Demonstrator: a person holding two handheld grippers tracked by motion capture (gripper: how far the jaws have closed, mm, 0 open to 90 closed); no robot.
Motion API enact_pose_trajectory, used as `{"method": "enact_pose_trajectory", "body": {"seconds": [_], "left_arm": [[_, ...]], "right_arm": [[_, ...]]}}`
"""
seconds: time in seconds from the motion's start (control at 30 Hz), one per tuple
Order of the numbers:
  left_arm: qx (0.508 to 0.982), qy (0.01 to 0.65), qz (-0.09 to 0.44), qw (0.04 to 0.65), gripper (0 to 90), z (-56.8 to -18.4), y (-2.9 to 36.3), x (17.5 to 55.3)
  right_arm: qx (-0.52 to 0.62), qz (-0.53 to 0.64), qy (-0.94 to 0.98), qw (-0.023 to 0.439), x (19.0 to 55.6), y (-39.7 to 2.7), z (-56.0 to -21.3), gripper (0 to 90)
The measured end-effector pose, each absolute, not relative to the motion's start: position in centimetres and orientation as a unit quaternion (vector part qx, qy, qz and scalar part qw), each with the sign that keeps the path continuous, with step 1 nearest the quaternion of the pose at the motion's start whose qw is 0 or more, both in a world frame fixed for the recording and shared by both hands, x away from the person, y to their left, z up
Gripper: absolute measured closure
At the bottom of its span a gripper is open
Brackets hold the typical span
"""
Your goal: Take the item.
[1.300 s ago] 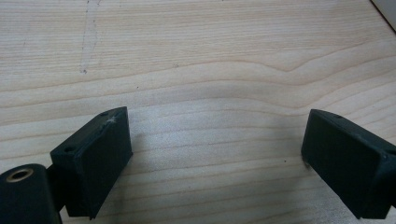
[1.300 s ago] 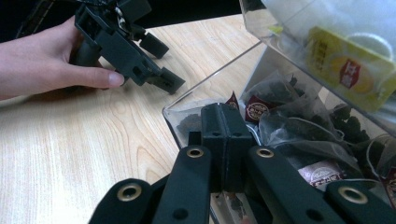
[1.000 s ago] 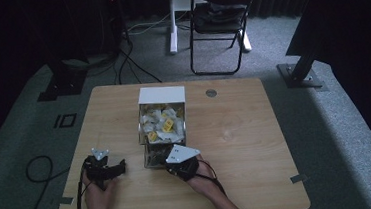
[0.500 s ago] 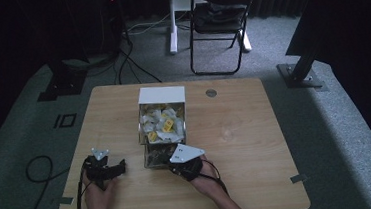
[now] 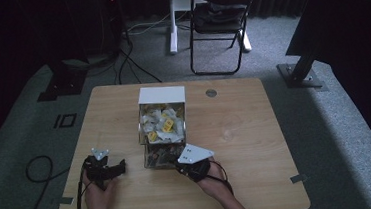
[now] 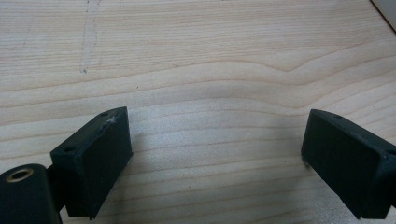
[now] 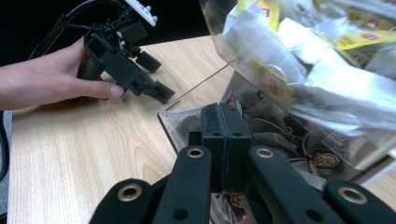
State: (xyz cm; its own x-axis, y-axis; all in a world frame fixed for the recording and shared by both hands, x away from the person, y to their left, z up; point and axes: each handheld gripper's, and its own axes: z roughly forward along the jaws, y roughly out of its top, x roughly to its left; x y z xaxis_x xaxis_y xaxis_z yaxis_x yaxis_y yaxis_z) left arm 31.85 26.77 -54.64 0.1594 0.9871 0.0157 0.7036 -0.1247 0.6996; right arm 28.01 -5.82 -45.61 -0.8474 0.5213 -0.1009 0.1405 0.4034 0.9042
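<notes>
The right gripper [image 7: 223, 121] has its jaws pressed together at the lower tray of the clear tea-bag dispenser [image 5: 162, 129] mid-table – whether a bag is pinched I cannot tell; the left gripper [image 6: 219, 154], jaws spread and empty, rests on the table [image 5: 245, 130] well left of it.

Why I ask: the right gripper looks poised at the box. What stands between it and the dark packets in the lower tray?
Nothing visible. The right gripper, jaws shut, points straight into the lower tray over its open front, dark packets just beyond.
</notes>
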Motion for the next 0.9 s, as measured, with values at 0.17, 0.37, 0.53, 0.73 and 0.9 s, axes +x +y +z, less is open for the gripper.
{"method": "enact_pose_trajectory", "body": {"seconds": [0.17, 0.37, 0.53, 0.73, 0.9], "left_arm": [[0.707, 0.598, 0.25, 0.283, 9.0, -54.6, 26.8, 31.8], [0.707, 0.598, 0.25, 0.283, 9.0, -54.6, 26.8, 31.8], [0.707, 0.598, 0.25, 0.283, 9.0, -54.6, 26.8, 31.9], [0.707, 0.598, 0.25, 0.283, 9.0, -54.6, 26.8, 31.8], [0.707, 0.598, 0.25, 0.283, 9.1, -54.6, 26.8, 31.8]], "right_arm": [[0.207, 0.51, 0.814, 0.186, 27.9, -6.2, -45.5, 90.0], [0.211, 0.512, 0.811, 0.192, 27.6, -6.9, -45.2, 90.0], [0.215, 0.514, 0.807, 0.196, 27.3, -7.5, -45.1, 90.0], [0.222, 0.513, 0.804, 0.2, 27.0, -8.2, -45.0, 90.0], [0.23, 0.514, 0.801, 0.203, 26.8, -8.9, -45.0, 90.0]]}}
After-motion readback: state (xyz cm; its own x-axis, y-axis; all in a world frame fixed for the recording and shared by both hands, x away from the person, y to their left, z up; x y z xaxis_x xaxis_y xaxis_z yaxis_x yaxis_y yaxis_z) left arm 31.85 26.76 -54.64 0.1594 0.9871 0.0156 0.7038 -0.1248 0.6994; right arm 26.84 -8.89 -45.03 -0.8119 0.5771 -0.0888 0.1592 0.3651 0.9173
